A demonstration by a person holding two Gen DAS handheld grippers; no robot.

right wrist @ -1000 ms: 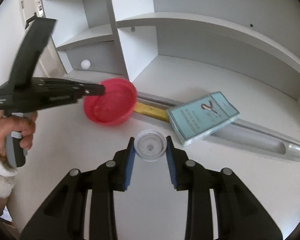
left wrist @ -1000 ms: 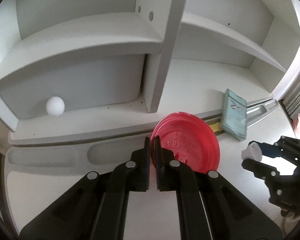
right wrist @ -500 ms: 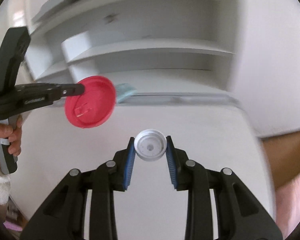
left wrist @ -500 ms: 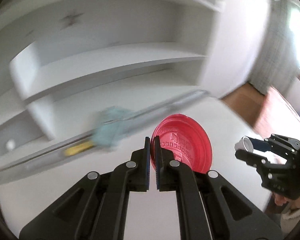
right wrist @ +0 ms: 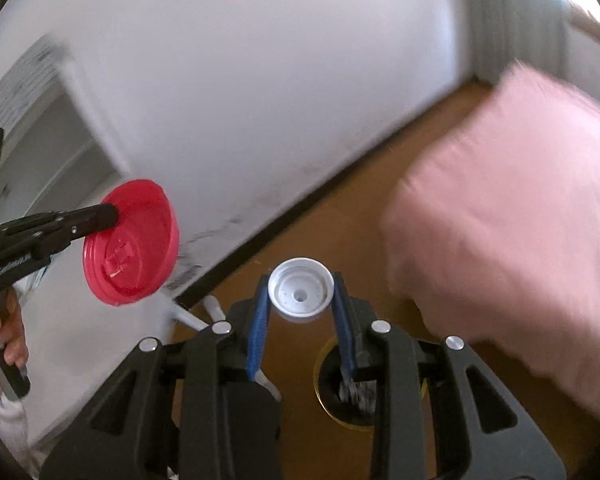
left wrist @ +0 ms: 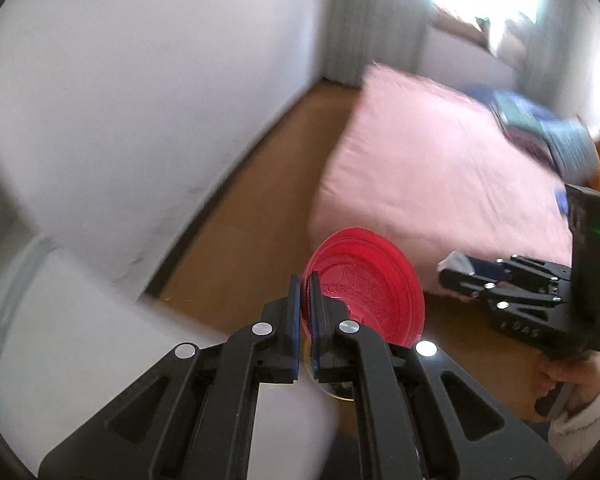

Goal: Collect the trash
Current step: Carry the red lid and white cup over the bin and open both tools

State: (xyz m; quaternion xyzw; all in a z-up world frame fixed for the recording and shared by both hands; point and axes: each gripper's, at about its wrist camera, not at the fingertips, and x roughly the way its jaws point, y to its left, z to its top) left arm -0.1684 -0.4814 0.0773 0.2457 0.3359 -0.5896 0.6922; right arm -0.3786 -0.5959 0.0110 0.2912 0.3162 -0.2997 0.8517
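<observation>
the left gripper (left wrist: 305, 300) is clamped narrow on the rim of a red lid (left wrist: 370, 288), pinching it at the edge so the disc stands out sideways past the fingers. in the right wrist view the same red lid shows its hollow underside, held in the air well above the brown floor (right wrist: 300, 240). the edge grip suits a thin flat piece; i judge it secure enough for carrying but liable to swing.

the right gripper (right wrist: 301, 308) is closed on a white cap (right wrist: 301, 293), one blue-padded finger on each side of its round wall, open side facing the camera. the grip across the width looks firm.

both pieces of trash are off any surface, carried over the floor beside a pink bed (right wrist: 512, 216) and a white wall (right wrist: 260, 80). the corner of a white desk (left wrist: 80, 340) sits at the lower left of the left wrist view.

containers: a round bin (right wrist: 348, 384) with a yellowish rim and dark inside stands on the floor directly below the right gripper, partly hidden by its fingers. something pale and crumpled seems to lie inside; i cannot tell what. in my judgement both items are being brought here for dropping, the cap being nearer the opening.
</observation>
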